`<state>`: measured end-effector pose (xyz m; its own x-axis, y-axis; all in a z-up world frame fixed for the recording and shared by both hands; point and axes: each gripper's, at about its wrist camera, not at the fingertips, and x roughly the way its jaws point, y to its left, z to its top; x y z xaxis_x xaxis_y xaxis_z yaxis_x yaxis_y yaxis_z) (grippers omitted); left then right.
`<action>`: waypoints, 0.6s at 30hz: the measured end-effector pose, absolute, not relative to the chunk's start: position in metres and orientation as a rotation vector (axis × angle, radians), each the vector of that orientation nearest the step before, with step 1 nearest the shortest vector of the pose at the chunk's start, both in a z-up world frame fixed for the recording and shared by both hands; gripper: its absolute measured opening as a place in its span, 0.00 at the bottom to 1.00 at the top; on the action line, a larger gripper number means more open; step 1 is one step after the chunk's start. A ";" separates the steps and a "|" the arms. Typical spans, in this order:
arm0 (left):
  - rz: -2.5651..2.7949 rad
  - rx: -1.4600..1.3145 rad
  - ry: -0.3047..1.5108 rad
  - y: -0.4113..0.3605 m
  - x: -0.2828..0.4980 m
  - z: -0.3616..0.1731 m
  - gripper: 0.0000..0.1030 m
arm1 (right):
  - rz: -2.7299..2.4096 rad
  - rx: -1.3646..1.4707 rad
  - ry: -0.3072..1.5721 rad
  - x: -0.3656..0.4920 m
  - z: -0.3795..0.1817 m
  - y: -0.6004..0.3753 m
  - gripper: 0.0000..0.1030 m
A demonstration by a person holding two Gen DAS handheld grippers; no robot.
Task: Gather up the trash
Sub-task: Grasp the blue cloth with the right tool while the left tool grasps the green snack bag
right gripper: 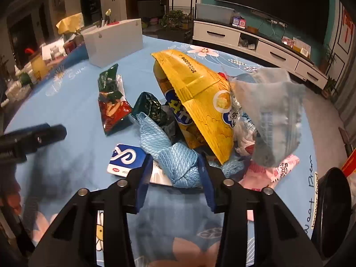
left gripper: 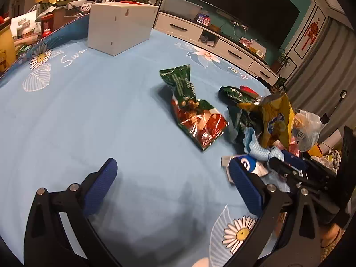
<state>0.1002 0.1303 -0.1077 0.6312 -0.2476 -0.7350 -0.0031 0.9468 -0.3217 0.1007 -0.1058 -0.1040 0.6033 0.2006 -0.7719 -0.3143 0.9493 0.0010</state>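
Bare tablecloth (left gripper: 89,115) beside trash pile (left gripper: 262,120)

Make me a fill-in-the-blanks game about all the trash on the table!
1. The right tool is pinching a crumpled light ____ cloth.
2. The big chip bag on top of the pile is ____.
3. The left tool is wide open, with ____ between its fingers.
4. The box at the far side of the table is ____.

Missing words: blue; yellow; nothing; white
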 end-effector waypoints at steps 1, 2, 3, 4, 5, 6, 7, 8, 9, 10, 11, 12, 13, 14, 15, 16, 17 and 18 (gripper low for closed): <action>-0.145 -0.309 0.880 0.129 0.103 -0.108 0.97 | 0.296 -0.146 0.872 0.101 -0.105 -0.104 0.33; -0.147 -0.311 0.879 0.128 0.106 -0.108 0.97 | 0.293 -0.156 0.871 0.102 -0.106 -0.104 0.30; -0.148 -0.314 0.878 0.126 0.111 -0.108 0.97 | 0.292 -0.162 0.869 0.102 -0.107 -0.104 0.27; -0.147 -0.316 0.879 0.126 0.114 -0.109 0.97 | 0.288 -0.168 0.866 0.101 -0.108 -0.103 0.25; -0.147 -0.322 0.881 0.124 0.119 -0.109 0.97 | 0.293 -0.160 0.867 0.099 -0.108 -0.104 0.23; -0.150 -0.335 0.881 0.123 0.123 -0.109 0.97 | 0.306 -0.137 0.861 0.096 -0.105 -0.106 0.22; -0.150 -0.350 0.881 0.122 0.129 -0.109 0.97 | 0.322 -0.109 0.852 0.093 -0.101 -0.108 0.22; -0.149 -0.358 0.880 0.122 0.132 -0.109 0.97 | 0.340 -0.077 0.841 0.089 -0.096 -0.111 0.22; -0.145 -0.368 0.876 0.121 0.139 -0.108 0.97 | 0.362 -0.042 0.829 0.084 -0.089 -0.114 0.22; -0.134 -0.376 0.874 0.120 0.144 -0.107 0.97 | 0.385 -0.010 0.812 0.078 -0.081 -0.117 0.22; -0.120 -0.391 0.875 0.119 0.152 -0.107 0.97 | 0.398 0.007 0.795 0.073 -0.075 -0.120 0.22; -0.107 -0.398 0.877 0.118 0.157 -0.107 0.96 | 0.406 0.019 0.783 0.069 -0.070 -0.121 0.22; -0.092 -0.401 0.877 0.117 0.162 -0.106 0.94 | 0.411 0.035 0.772 0.064 -0.066 -0.125 0.22; -0.080 -0.399 0.875 0.115 0.168 -0.106 0.90 | 0.415 0.053 0.764 0.061 -0.063 -0.129 0.22; -0.065 -0.391 0.878 0.112 0.175 -0.106 0.89 | 0.424 0.071 0.762 0.059 -0.061 -0.131 0.22; -0.055 -0.389 0.883 0.110 0.180 -0.107 0.85 | 0.443 0.100 0.765 0.056 -0.061 -0.135 0.22; -0.049 -0.390 0.889 0.109 0.186 -0.109 0.80 | 0.448 0.112 0.767 0.055 -0.061 -0.137 0.22; -0.034 -0.381 0.902 0.106 0.193 -0.112 0.77 | 0.444 0.110 0.770 0.054 -0.062 -0.138 0.22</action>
